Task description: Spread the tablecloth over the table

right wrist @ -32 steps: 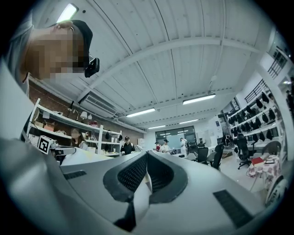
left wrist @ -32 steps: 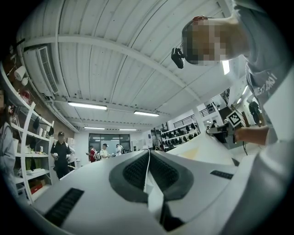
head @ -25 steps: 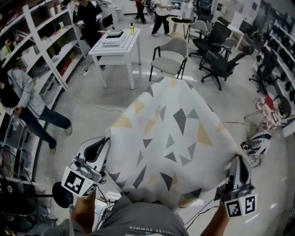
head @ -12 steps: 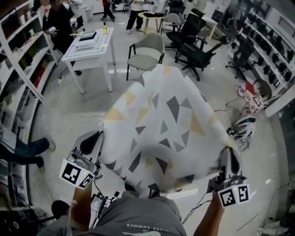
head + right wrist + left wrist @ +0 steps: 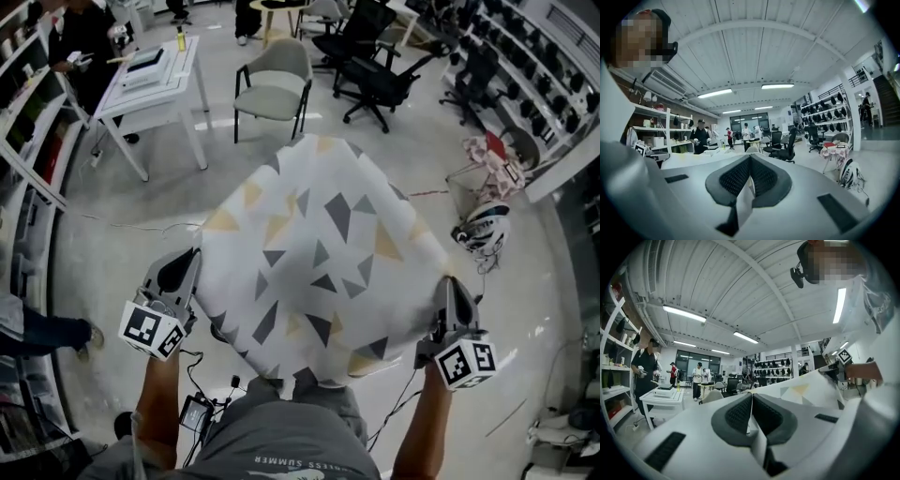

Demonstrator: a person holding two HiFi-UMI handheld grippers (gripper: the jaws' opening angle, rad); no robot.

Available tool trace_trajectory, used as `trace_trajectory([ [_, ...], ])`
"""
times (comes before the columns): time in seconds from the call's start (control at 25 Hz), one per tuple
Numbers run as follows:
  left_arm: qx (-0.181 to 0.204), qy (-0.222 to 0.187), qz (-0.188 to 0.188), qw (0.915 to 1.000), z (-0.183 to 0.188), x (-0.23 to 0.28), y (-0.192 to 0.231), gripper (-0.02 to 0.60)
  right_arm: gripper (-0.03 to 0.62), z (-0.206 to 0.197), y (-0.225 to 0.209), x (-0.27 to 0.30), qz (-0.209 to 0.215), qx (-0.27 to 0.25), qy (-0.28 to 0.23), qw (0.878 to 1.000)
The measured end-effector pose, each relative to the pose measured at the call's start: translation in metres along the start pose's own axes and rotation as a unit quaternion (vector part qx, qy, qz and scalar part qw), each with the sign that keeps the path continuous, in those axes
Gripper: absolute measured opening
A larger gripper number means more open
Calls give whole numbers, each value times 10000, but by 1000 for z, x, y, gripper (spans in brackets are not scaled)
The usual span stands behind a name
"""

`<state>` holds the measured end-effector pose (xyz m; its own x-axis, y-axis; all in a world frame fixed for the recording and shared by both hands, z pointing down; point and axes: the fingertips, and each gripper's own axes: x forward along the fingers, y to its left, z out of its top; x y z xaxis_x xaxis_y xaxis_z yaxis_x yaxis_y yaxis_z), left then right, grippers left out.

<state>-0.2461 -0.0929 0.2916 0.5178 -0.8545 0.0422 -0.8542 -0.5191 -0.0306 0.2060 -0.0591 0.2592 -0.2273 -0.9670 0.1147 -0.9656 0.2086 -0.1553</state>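
In air ahead of person: tablecloth [image 5: 319, 272] billowed flat, unfolded. Fingers of left gripper [image 5: 188, 266] clamped on near-left corner, fingers of right gripper [image 5: 449, 287] clamped on near-right corner. Surface beneath hidden. Likely left: lower cloth, settle, release, smooth edges.

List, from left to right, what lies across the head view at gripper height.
left gripper → tablecloth → right gripper; each gripper is shut on an edge of the tablecloth.
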Motion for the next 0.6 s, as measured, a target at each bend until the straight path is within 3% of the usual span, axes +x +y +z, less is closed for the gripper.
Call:
trace_trajectory([
  [0.28, -106, 861, 14, 9962, -87, 39, 18, 0, 11, -79, -28, 45, -139, 362, 715, 9967],
  [0.6, -542, 1906, 160, 9800, -199, 83, 25, 0, 11, -181, -80, 96, -340, 698, 1655, 9832],
])
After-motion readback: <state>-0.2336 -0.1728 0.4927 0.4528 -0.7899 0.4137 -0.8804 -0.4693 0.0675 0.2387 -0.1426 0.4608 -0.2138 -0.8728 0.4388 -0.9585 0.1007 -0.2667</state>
